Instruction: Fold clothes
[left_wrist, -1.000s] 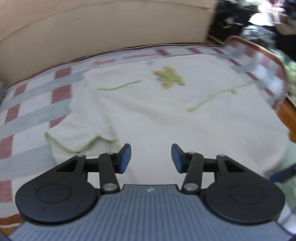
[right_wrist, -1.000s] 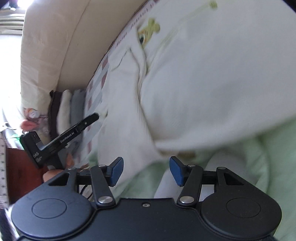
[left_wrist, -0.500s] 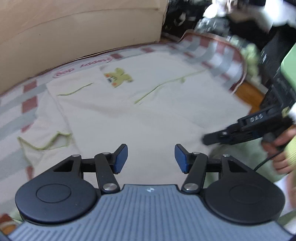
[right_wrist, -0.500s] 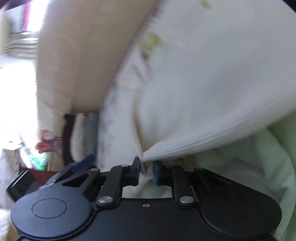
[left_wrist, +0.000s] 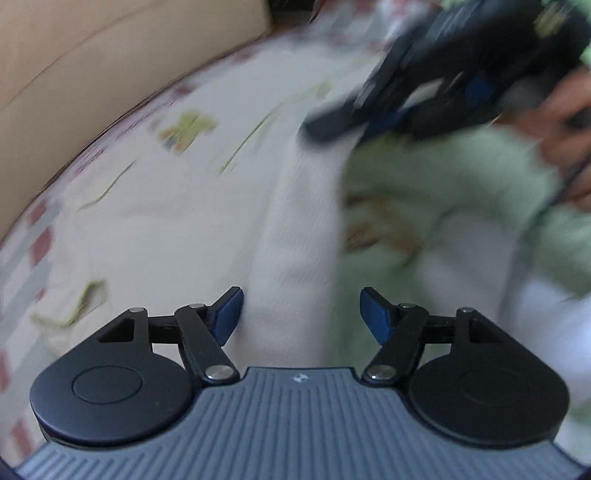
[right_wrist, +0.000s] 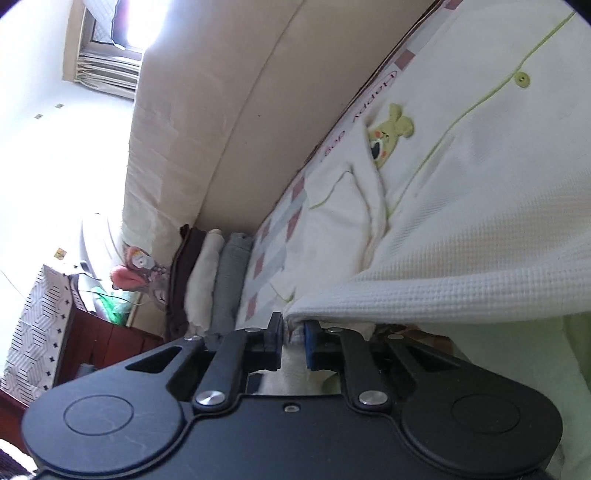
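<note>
Checked bedding under a cream headboard carries my white garment. My right gripper pinches its near hem, lifting it; my left gripper hangs spread beside that fold.

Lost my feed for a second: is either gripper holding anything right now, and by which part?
The right gripper is shut on the white waffle-knit garment, pinching its near edge at a corner. The left gripper is open, holding nothing.
</note>
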